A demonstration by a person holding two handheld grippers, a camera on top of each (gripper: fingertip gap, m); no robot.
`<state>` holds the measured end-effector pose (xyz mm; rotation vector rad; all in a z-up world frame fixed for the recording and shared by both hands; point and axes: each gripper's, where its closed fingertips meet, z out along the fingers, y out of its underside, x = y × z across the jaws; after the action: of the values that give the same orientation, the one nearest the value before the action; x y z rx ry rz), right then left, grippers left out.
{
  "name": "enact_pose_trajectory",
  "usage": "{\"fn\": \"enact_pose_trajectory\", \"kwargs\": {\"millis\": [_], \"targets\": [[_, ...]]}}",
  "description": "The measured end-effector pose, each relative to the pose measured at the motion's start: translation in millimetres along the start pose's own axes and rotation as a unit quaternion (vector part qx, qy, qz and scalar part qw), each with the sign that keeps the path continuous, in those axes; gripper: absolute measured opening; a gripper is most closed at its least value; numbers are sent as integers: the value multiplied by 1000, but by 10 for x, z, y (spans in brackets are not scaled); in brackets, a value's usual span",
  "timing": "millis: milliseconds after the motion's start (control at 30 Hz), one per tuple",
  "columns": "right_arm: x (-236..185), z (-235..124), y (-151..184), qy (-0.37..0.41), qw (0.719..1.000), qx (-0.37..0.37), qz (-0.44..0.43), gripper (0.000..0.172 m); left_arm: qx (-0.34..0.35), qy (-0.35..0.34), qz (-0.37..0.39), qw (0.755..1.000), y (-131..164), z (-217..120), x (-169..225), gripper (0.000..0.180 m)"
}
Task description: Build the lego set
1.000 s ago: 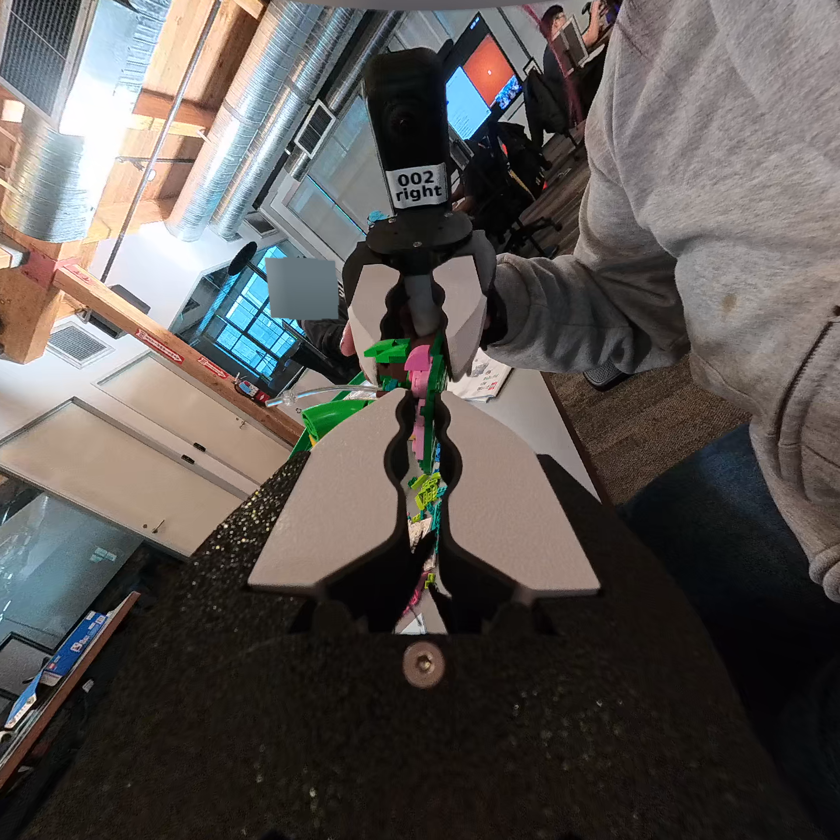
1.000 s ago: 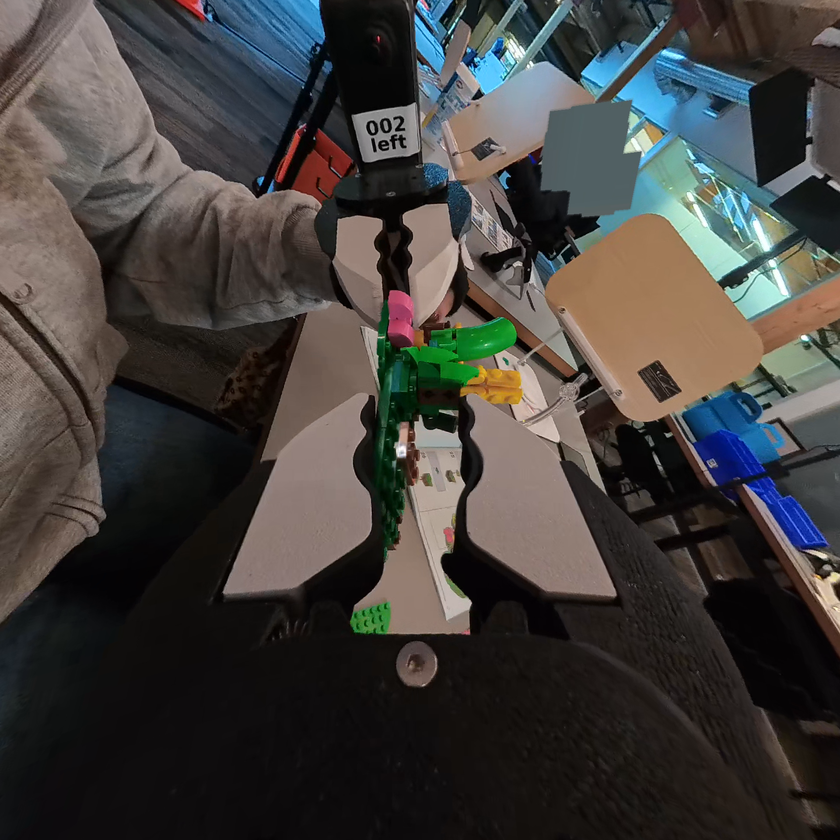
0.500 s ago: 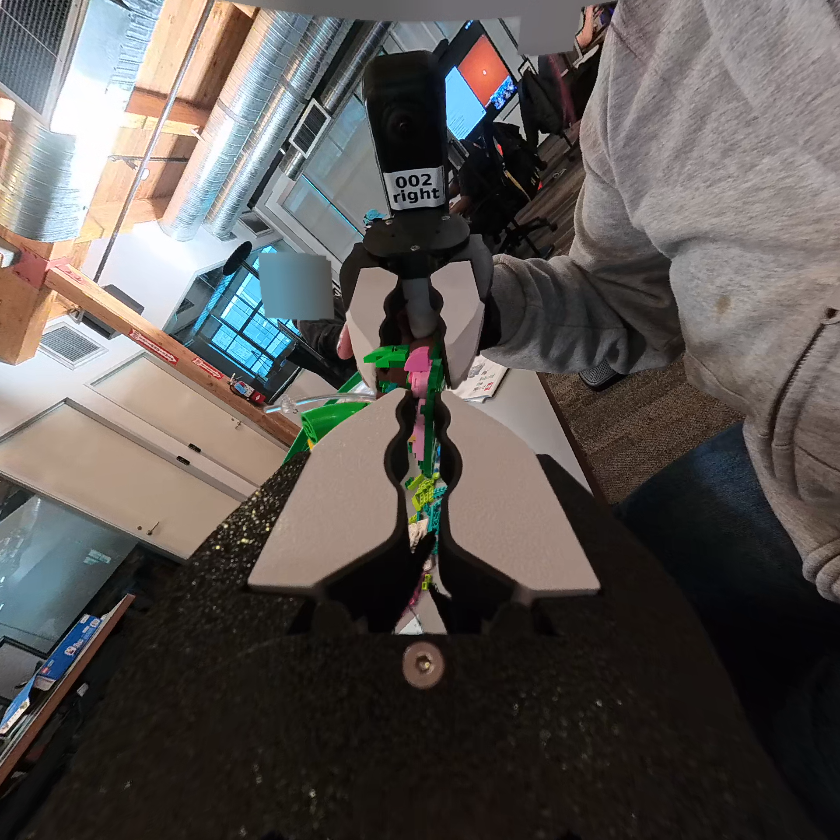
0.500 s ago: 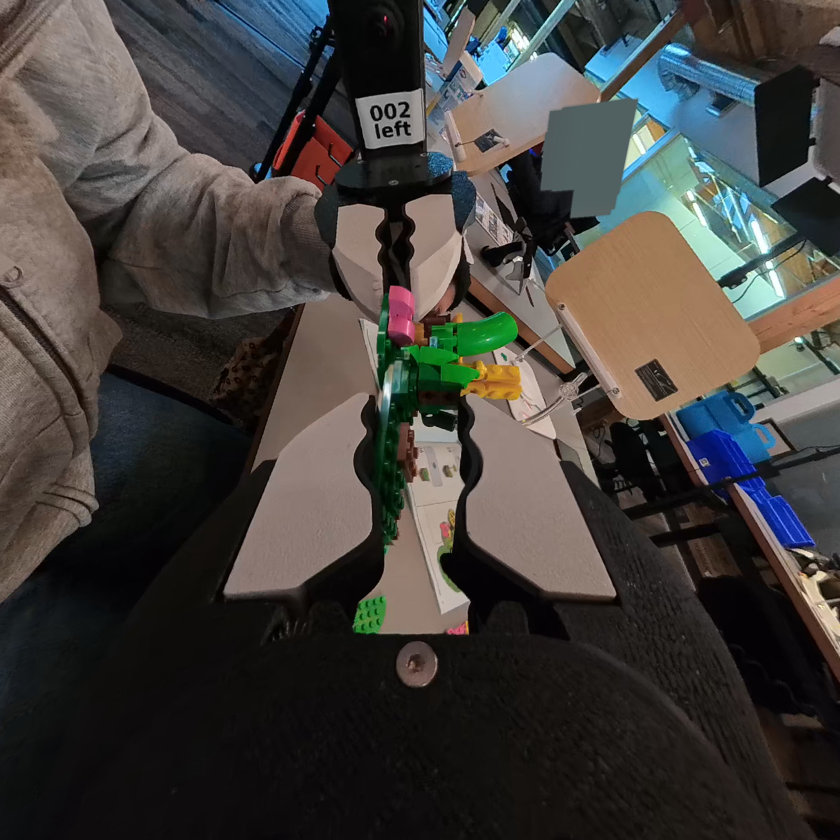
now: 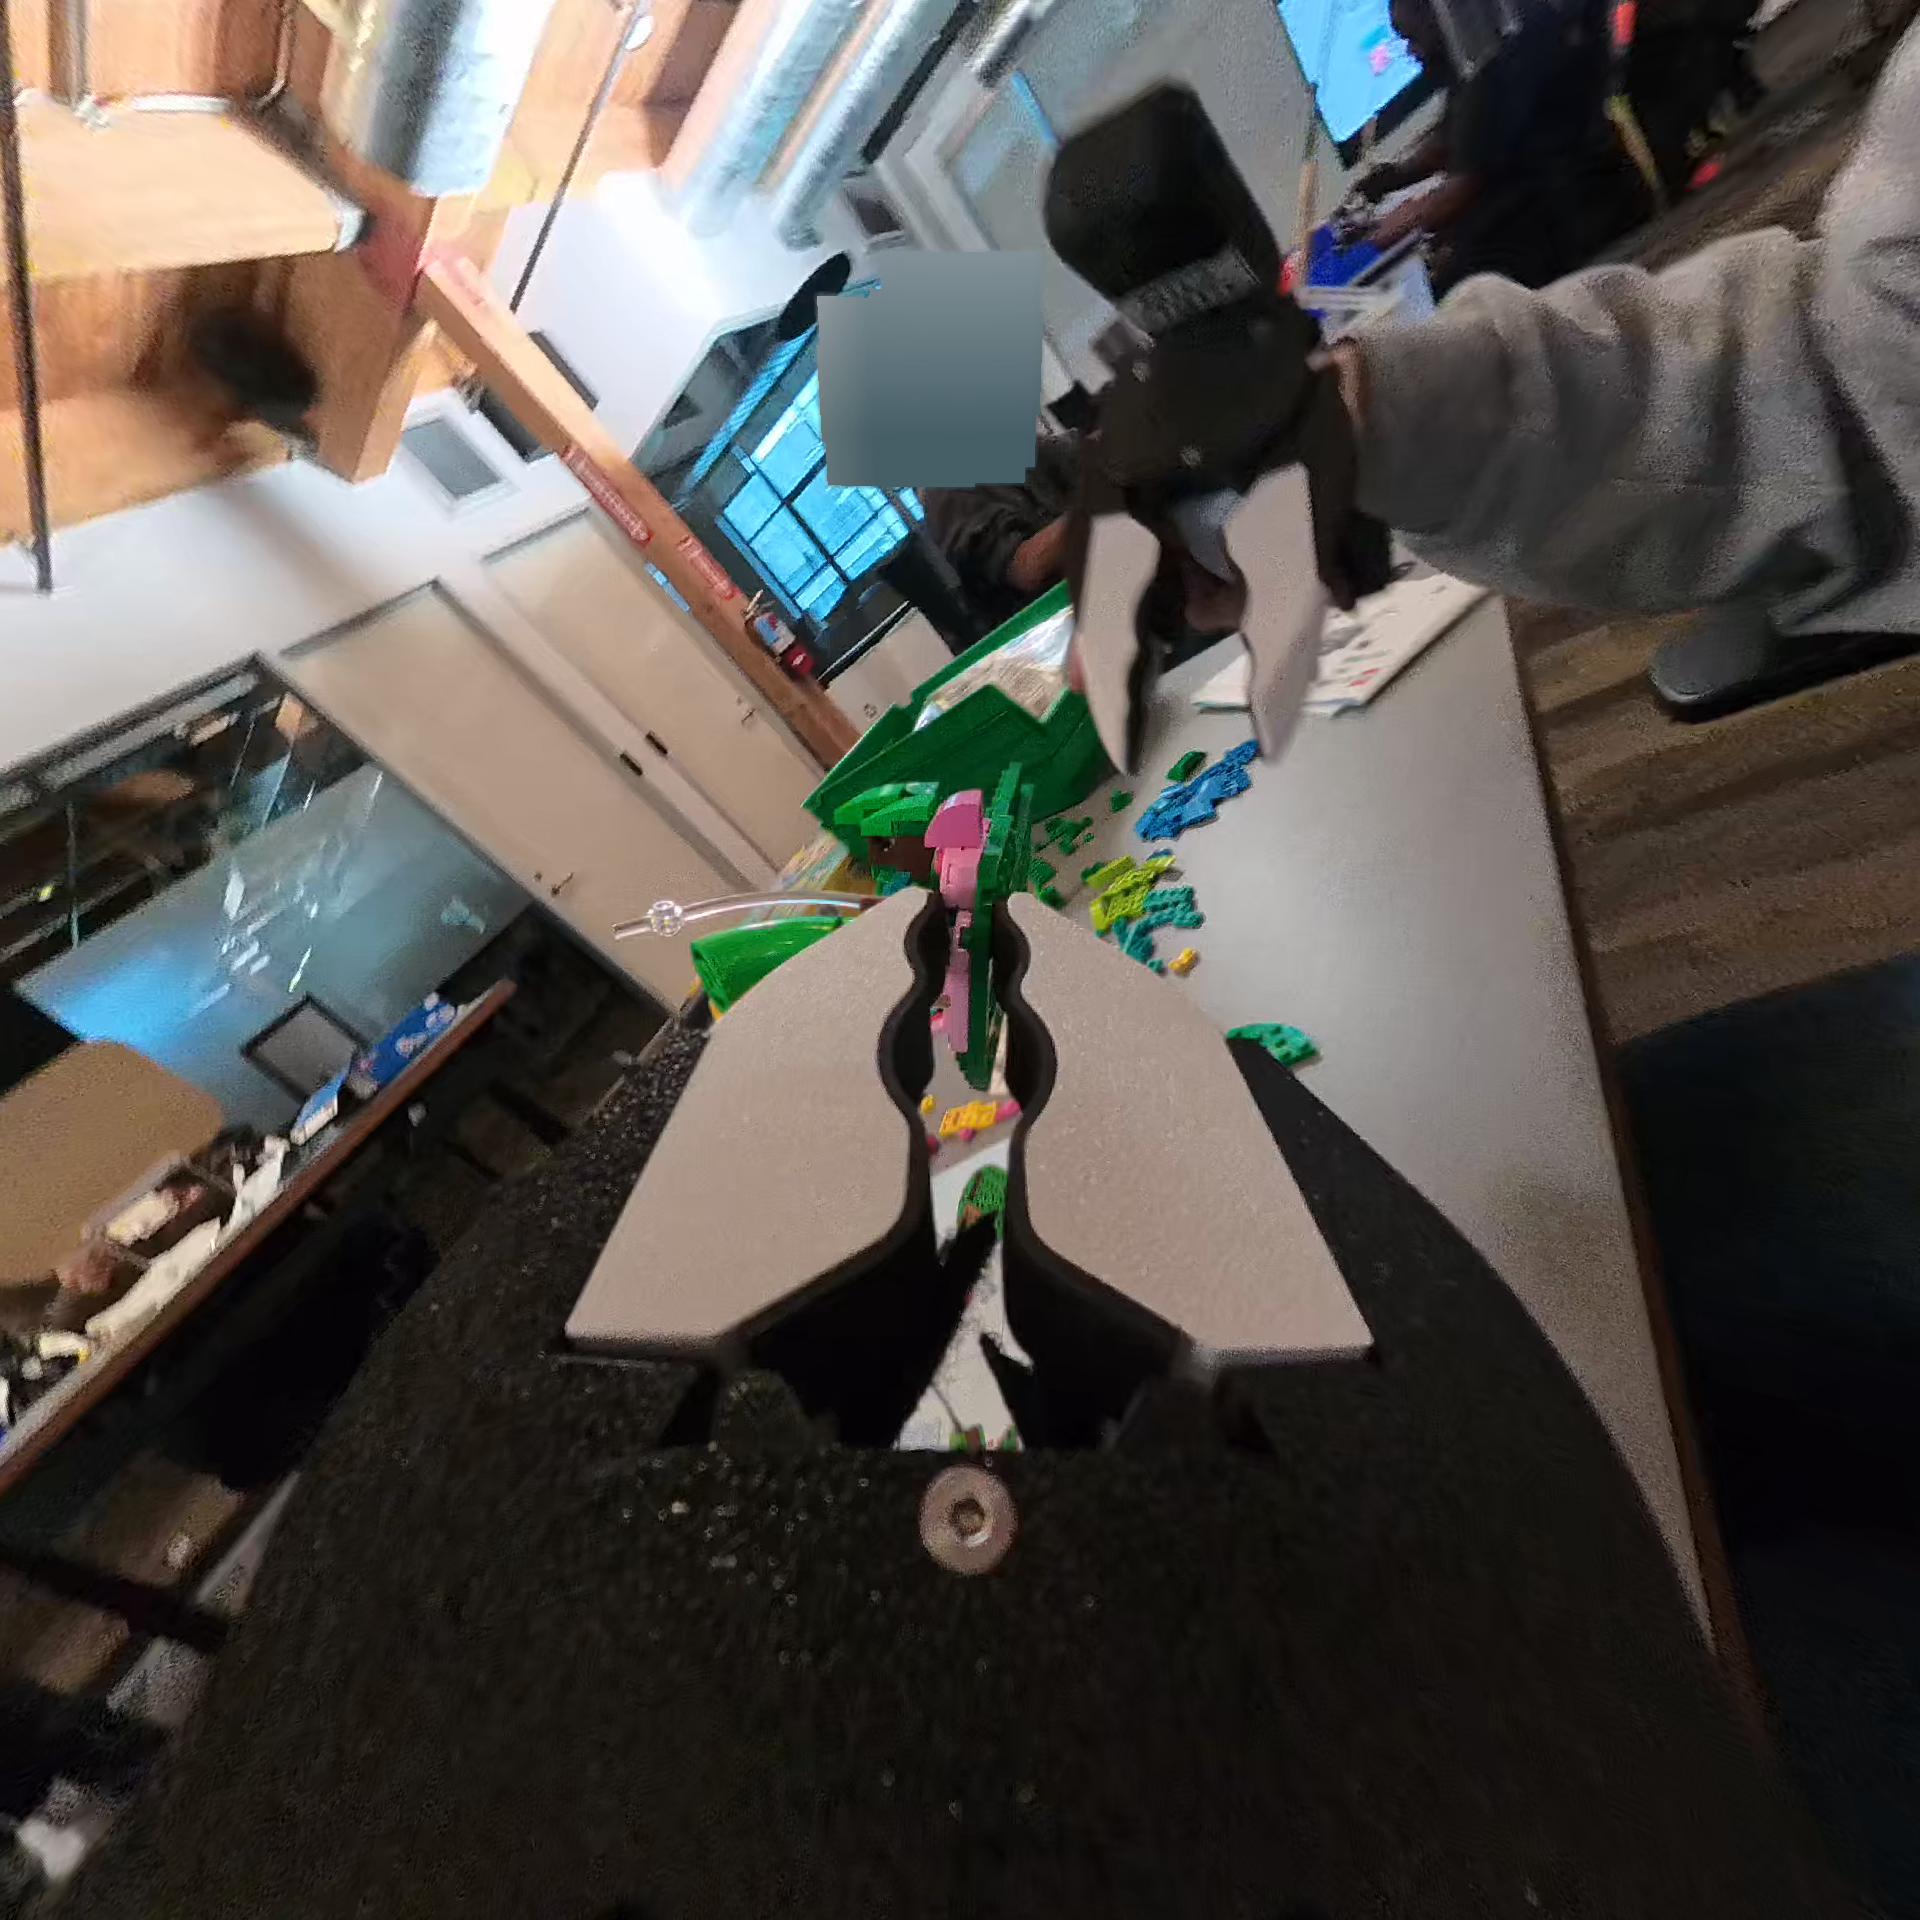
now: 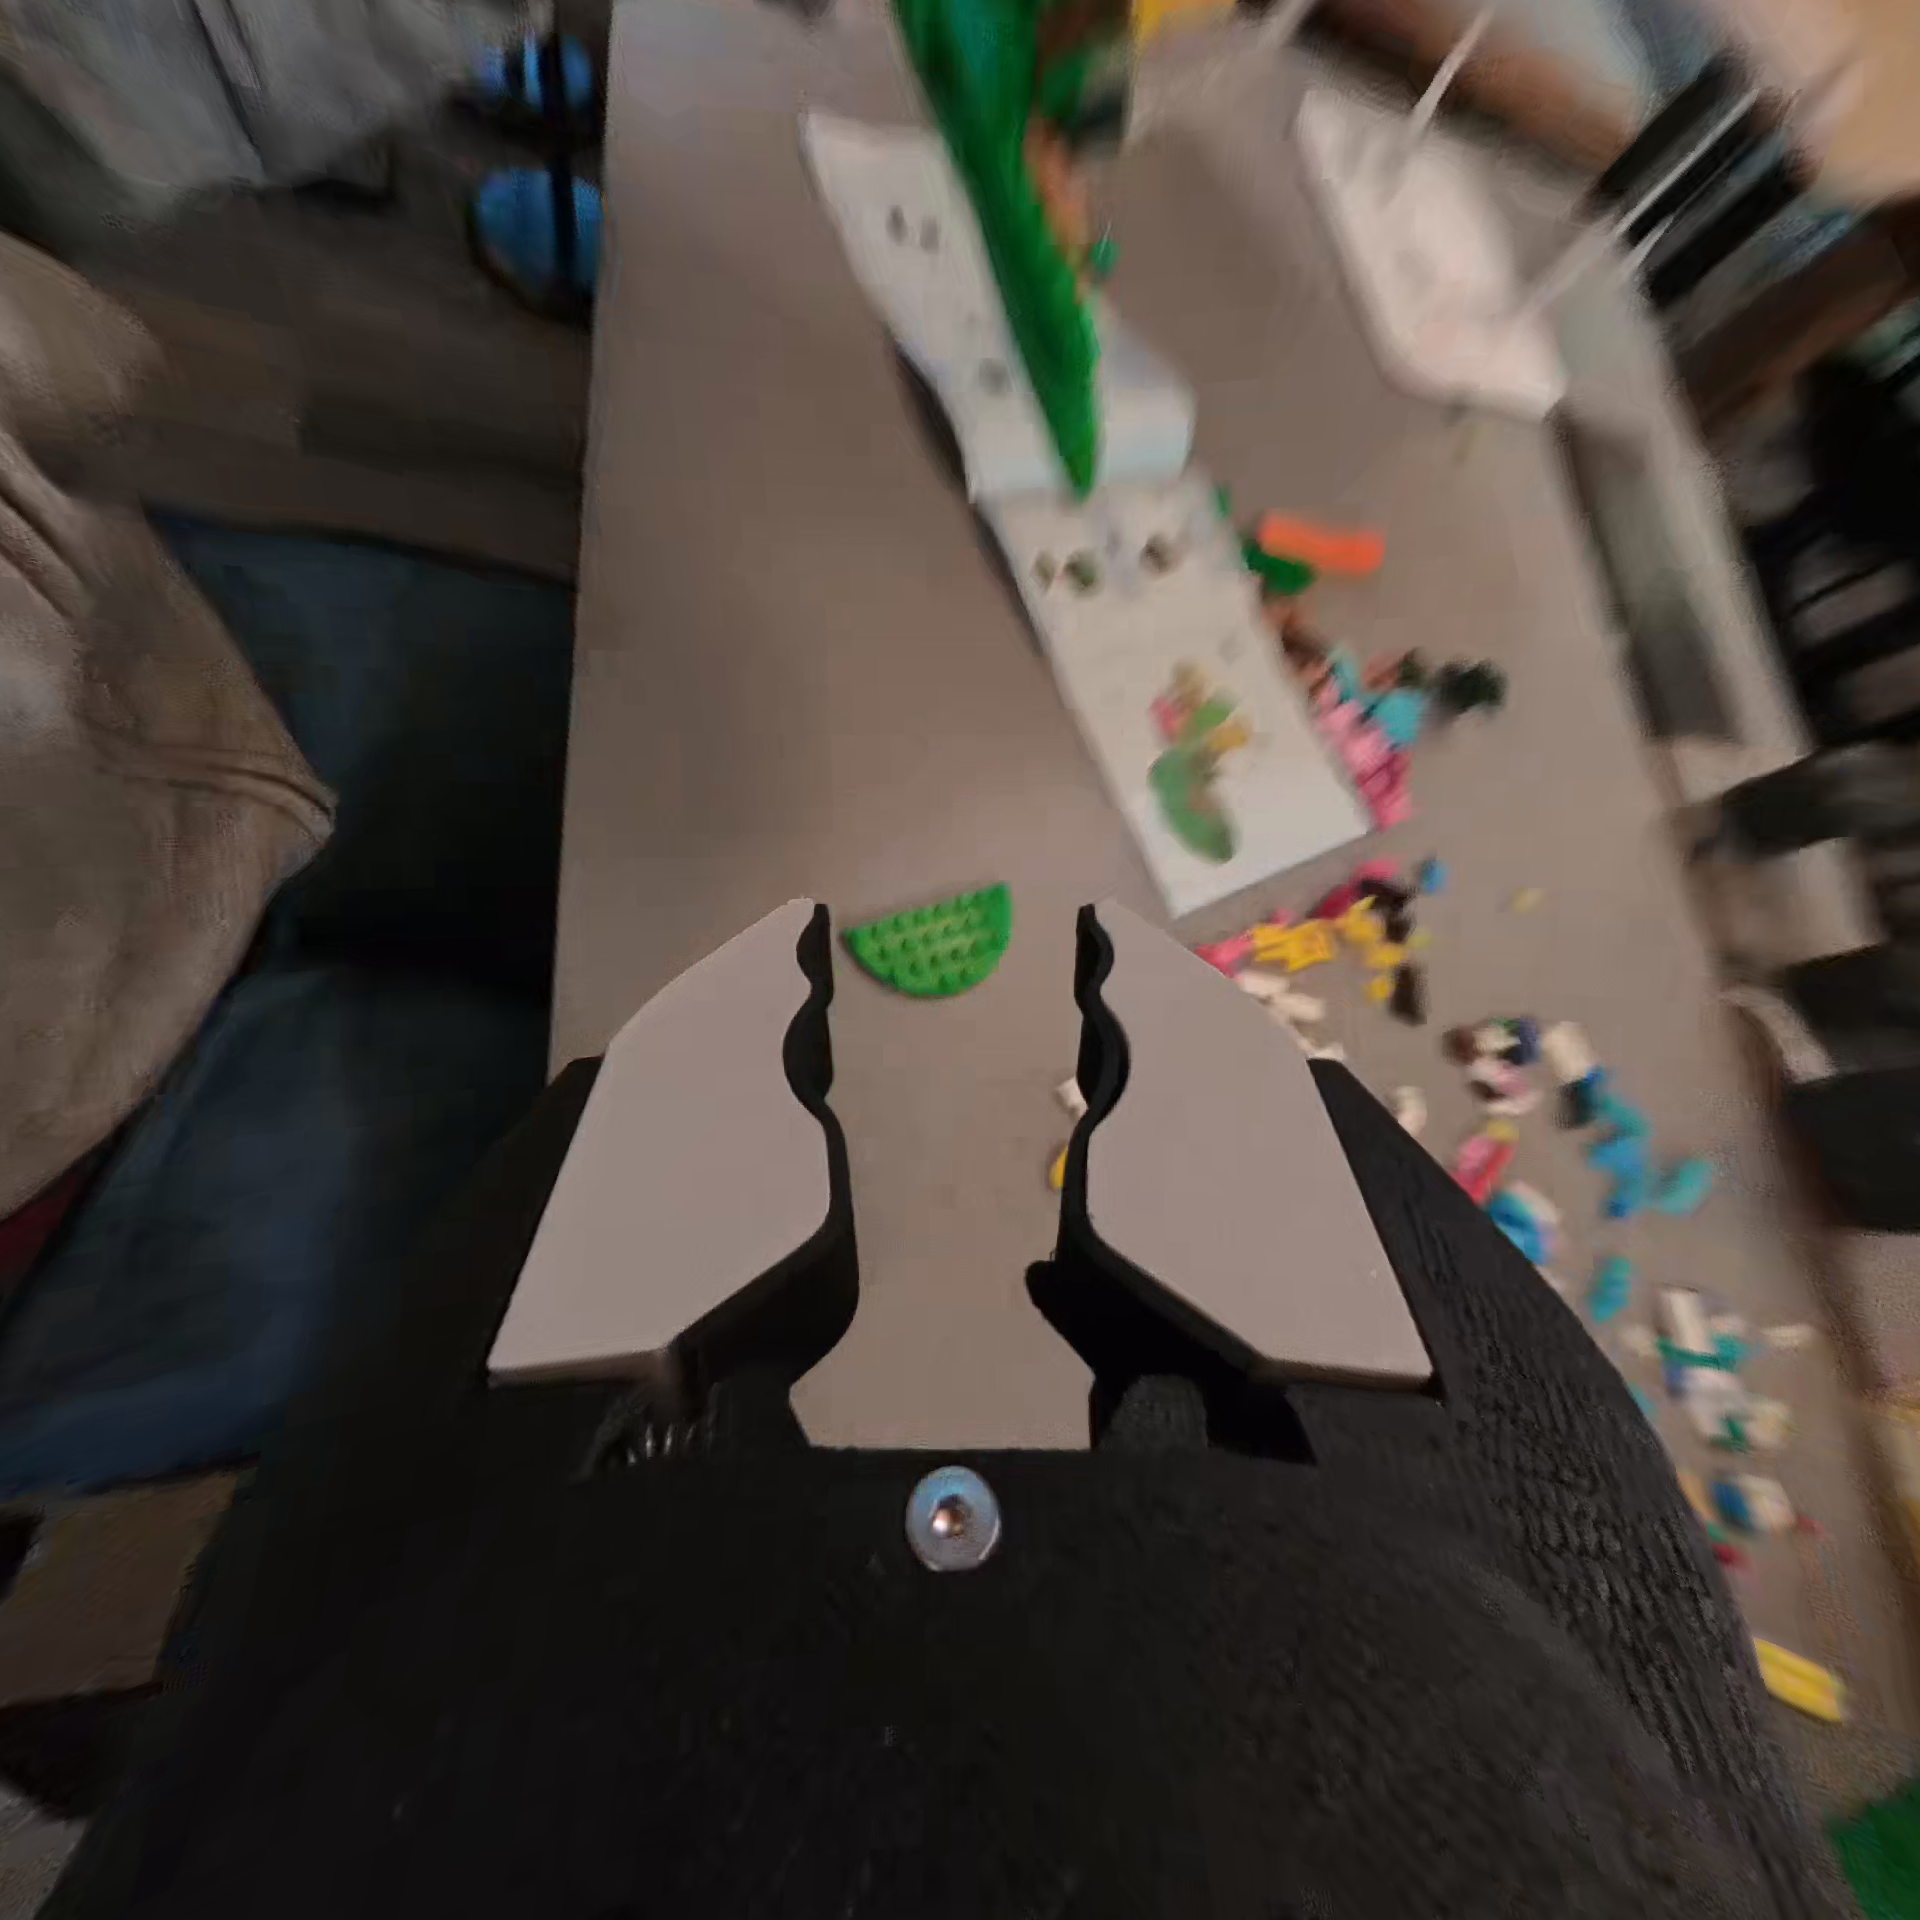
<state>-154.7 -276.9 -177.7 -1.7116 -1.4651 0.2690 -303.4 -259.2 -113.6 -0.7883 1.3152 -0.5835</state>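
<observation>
The green brick model (image 5: pixel 992 914) with pink pieces stands edge-on, clamped; a green half-round plate (image 6: pixel 930 948) lies flat at twelve o'clock.

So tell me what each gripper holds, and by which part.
Left gripper: toy-brick build, gripped by its green plate edge. Right gripper: open, holding nothing.

Your left gripper (image 5: pixel 966 914) pinches a green-and-pink brick build (image 5: pixel 977 873); your right gripper (image 6: pixel 951 925) hangs open above the table, holding nothing.

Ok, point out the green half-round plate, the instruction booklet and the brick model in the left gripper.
green half-round plate (image 6: pixel 928 943), right wrist view, studded top.
instruction booklet (image 6: pixel 1226 769), right wrist view, printed page.
brick model (image 5: pixel 997 883), left wrist view, green plate edge.
</observation>
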Motion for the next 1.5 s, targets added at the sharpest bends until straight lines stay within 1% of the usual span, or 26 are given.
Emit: {"fn": "enact_pose_trajectory", "kwargs": {"millis": [67, 133, 233, 367, 433, 533, 567, 700, 800, 867, 933, 967, 1100, 1200, 1267, 1333, 1400, 1500], "targets": [[-41, 290, 263, -27, 999, -34, 10, 45, -13, -19, -37, 999, 163, 9, -68, 8], [-23, 492, 411, -33, 998, -55, 14, 45, -18, -27, -74, 997, 282, 15, -113, 8], [26, 633, 380, -37, 999, -21, 32, 45, -19, -36, -136, 990, 389, -12, -182, 8], [77, 734, 543, -41, 995, -51, 81, 47, -53, -53, -249, 966, 609, -54, -273, 8], [77, 765, 598, -43, 991, -62, 111, 47, -64, -58, -306, 948, 675, -67, -280, 8], [53, 797, 619, -74, 970, -68, 219, 45, -67, -72, -369, 924, 698, -82, -267, 8], [62, 813, 623, -79, 966, -67, 238, 44, -67, -80, -392, 914, 706, -90, -265, 8], [53, 906, 665, -81, 954, -103, 270, 42, -44, -106, -491, 863, 747, -122, -214, 8], [23, 984, 654, -81, 944, -138, 290, 44, -23, -131, -551, 824, 809, -177, -171, 8], [-2, 1001, 669, -76, 939, -168, 292, 48, -19, -148, -569, 809, 863, -224, -143, 8], [32, 1003, 684, -52, 941, -188, 278, 49, -26, -162, -573, 803, 911, -267, -120, 8], [44, 1003, 711, -43, 940, -203, 272, 49, -27, -166, -574, 802, 923, -281, -109, 8], [-31, 1066, 731, -63, 928, -232, 284, 44, -29, -170, -575, 800, 920, -306, -75, 8], [-27, 1075, 745, -55, 926, -262, 266, 39, -32, -175, -572, 801, 917, -316, -74, 8], [-43, 1076, 740, -63, 927, -273, 249, 36, -32, -179, -574, 798, 921, -320, -72, 8], [-33, 1067, 738, -63, 932, -277, 223, 34, -28, -183, -579, 794, 922, -327, -74, 8], [43, 1042, 746, -34, 945, -274, 177, 31, -23, -187, -581, 792, 914, -339, -87, 8], [137, 965, 761, 12, 962, -266, 62, 31, -19, -187, -579, 794, 895, -344, -100, 8]]}}
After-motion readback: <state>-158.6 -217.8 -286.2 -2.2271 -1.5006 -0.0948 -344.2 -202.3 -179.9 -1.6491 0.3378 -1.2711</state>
